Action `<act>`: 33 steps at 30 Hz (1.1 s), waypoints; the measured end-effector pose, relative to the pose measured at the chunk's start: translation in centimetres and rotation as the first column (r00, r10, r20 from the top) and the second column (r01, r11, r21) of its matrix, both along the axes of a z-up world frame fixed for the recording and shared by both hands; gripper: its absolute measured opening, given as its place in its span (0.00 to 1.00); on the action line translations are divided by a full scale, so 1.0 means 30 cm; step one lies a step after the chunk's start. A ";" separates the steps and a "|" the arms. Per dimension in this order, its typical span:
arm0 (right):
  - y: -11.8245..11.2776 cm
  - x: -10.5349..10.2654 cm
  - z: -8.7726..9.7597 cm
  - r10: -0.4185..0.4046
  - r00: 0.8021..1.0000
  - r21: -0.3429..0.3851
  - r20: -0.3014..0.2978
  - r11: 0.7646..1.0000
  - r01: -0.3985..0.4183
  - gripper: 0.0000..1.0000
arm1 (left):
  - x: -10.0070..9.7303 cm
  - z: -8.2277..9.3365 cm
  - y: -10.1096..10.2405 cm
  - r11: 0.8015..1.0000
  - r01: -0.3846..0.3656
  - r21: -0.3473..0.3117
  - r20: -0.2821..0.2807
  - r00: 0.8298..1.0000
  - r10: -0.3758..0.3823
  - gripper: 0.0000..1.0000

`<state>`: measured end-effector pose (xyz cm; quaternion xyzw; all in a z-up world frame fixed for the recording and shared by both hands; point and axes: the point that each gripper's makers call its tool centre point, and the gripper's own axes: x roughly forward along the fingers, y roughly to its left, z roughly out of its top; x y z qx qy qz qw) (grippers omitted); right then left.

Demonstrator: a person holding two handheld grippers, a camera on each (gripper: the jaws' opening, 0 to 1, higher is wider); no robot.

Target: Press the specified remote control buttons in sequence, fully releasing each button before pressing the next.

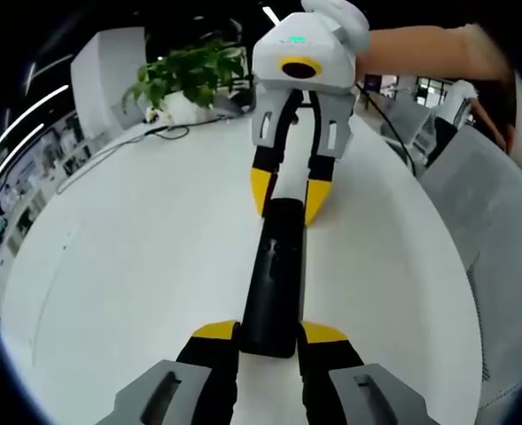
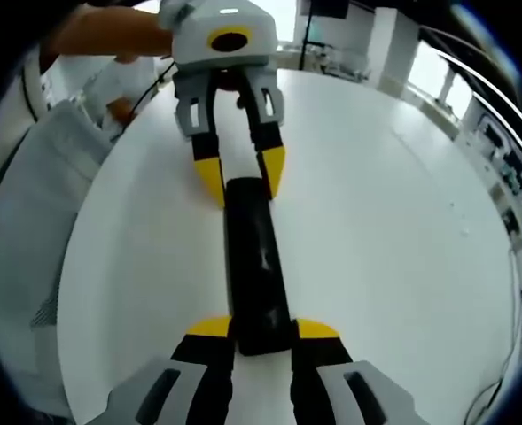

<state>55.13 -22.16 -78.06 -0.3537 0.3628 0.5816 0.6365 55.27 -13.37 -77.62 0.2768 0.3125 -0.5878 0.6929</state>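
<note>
Remote control (image 1: 276,274) lies on the white table (image 1: 136,266), clamped endwise between left gripper (image 1: 269,335) and right gripper (image 1: 285,197), seemingly steadied for pressing.

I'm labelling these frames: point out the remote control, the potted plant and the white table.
remote control (image 1: 276,266), left gripper view, middle of its black body.
potted plant (image 1: 190,75), left gripper view, its leaves.
white table (image 2: 376,221), right gripper view, bare top.

I note white round table (image 1: 136,266) as work surface. Potted green plant (image 1: 190,75) at its far edge in left gripper view, dark cable (image 1: 132,142) trailing beside it. Grey chair (image 1: 500,230) near table edge.
</note>
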 end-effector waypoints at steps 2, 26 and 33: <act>0.000 0.001 0.001 0.003 1.000 -0.002 0.005 1.000 -0.003 0.20 | -0.001 0.000 0.000 1.000 0.003 0.001 0.002 1.000 -0.003 0.26; 0.013 -0.037 0.026 0.017 1.000 -0.007 0.018 1.000 -0.017 0.20 | -0.037 0.023 0.015 1.000 0.007 0.011 0.021 1.000 -0.007 0.25; 0.015 -0.066 0.029 0.016 1.000 -0.006 0.019 1.000 -0.016 0.20 | -0.065 0.027 0.016 1.000 0.015 0.017 0.021 1.000 -0.015 0.25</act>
